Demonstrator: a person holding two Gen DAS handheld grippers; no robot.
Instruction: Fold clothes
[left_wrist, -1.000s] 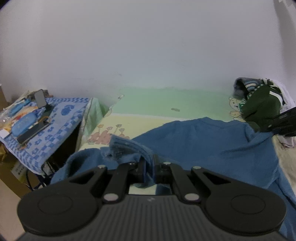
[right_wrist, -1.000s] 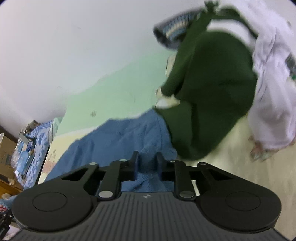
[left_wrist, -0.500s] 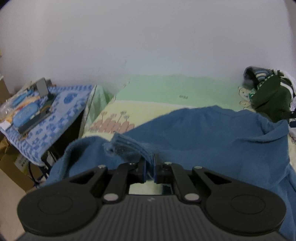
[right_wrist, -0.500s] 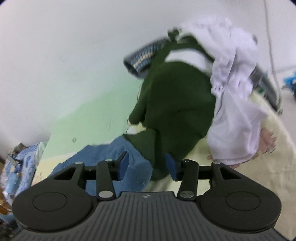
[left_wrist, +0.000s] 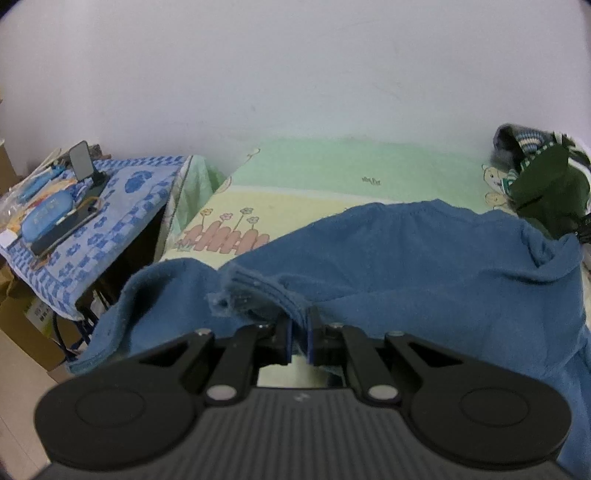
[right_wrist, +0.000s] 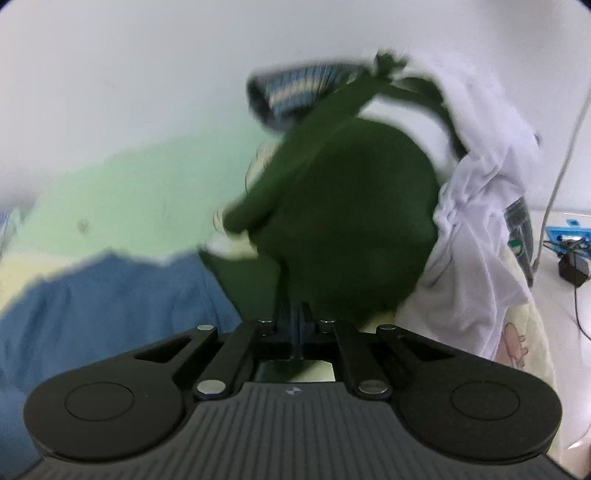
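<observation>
With the blue garment (left_wrist: 424, 266) spread on the bed (left_wrist: 332, 173), the left tongs (left_wrist: 298, 341) pinch its edge while the right tongs (right_wrist: 295, 325), just snapped closed, seemingly grip blue cloth too, so lift both evenly to keep it taut.

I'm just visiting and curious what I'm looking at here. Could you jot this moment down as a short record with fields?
Setting: a bed with a cartoon-print sheet, against a white wall
Being folded: blue garment, spread on the bed
Left gripper: shut on an edge of the blue garment
Right gripper: jaws have just closed; whether they pinch cloth is unclear
Waiting pile: dark green garment, white garment, striped knit
Beside the bed: table under a blue patterned cloth
</observation>
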